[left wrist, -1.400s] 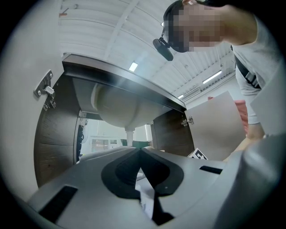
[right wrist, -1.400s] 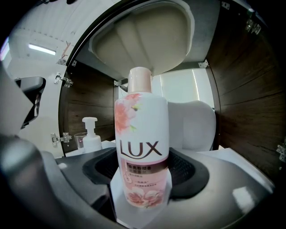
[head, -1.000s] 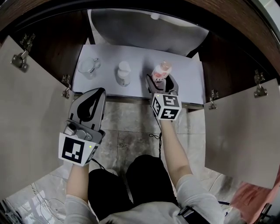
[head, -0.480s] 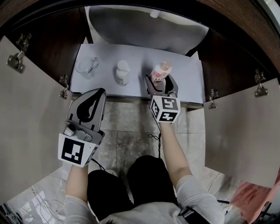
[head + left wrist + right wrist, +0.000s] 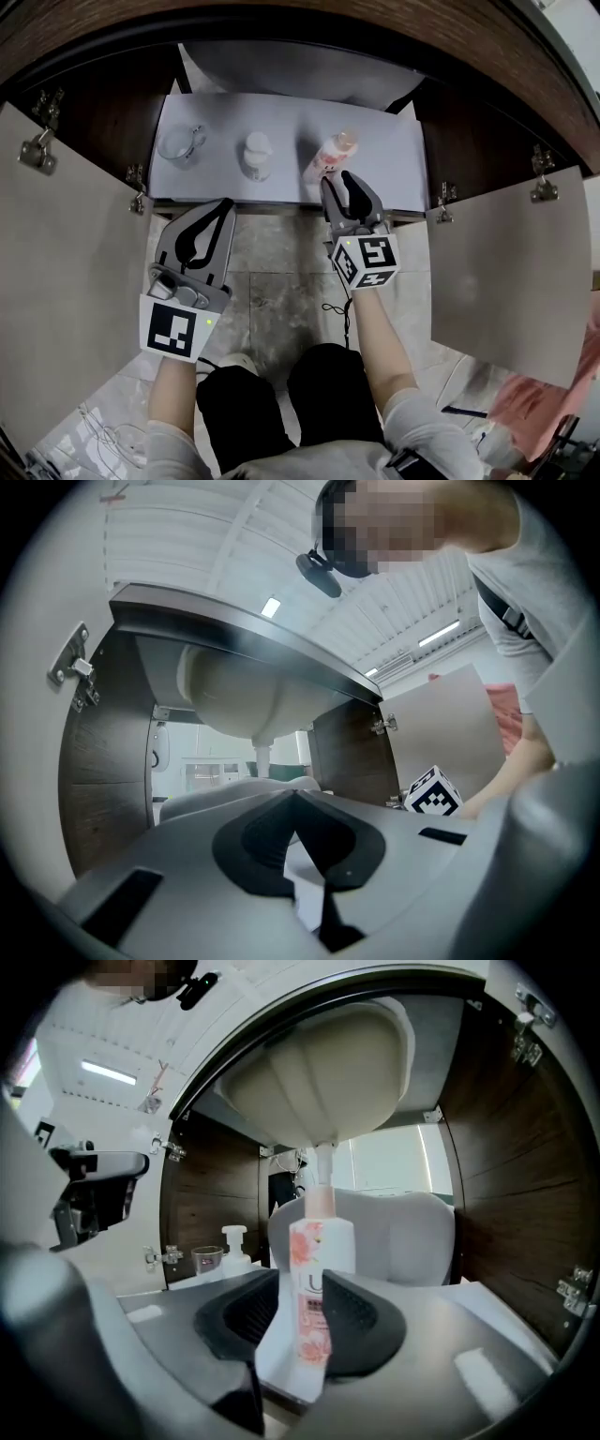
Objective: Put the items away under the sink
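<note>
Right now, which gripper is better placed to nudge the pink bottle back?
Right. The right gripper faces the bottle, jaws just closing, nothing between them; the left gripper is shut, farther aside.

We count three loose items in the upper middle of the head view, on one white flat cabinet floor (image 5: 394, 159): one pink flower-printed plastic pump bottle (image 5: 330, 157), one white plastic pump bottle (image 5: 256, 155) and one clear glass cup (image 5: 180, 145). One pale rounded sink basin (image 5: 291, 66) fills the top centre. We count two beige flat cabinet doors: the left door (image 5: 66, 281) at the left edge, the right door (image 5: 506, 272) at the right edge. Four silver metal hinges (image 5: 39, 150) show, two on each side.
</note>
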Demonstrator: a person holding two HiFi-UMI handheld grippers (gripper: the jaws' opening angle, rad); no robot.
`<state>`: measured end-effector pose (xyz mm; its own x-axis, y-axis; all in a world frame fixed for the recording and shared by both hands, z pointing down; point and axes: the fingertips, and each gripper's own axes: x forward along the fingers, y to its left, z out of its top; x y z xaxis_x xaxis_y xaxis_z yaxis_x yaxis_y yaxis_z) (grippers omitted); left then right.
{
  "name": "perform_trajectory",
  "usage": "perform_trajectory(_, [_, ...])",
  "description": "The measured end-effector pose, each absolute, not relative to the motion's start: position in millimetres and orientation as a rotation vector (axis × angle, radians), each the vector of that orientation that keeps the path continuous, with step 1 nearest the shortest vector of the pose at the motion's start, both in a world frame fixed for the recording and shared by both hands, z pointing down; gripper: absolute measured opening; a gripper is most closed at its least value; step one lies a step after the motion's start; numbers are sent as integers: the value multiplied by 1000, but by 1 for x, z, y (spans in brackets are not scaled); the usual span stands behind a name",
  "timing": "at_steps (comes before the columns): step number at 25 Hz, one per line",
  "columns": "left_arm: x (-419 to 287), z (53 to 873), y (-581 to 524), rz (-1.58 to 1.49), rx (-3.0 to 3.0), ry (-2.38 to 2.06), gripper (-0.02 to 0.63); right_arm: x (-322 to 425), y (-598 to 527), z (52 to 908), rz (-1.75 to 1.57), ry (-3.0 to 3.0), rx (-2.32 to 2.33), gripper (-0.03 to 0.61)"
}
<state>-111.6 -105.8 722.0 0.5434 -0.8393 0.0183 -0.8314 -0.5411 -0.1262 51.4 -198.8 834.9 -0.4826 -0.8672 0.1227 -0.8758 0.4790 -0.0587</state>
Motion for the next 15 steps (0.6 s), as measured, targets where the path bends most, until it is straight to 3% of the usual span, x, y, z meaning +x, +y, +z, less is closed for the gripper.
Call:
perform_trajectory(2, [-108, 713, -103, -126, -2694, 1452, 2, 52, -187, 819, 156, -2633, 1549, 44])
perform_trajectory(3, [-108, 708, -102, -128, -2705, 1457, 2, 53, -181, 811, 145, -2622, 1555, 11])
perform_trajectory(15, [-109, 605, -82, -59, -2739, 1545, 2, 63, -123, 687, 119, -2589, 1606, 11])
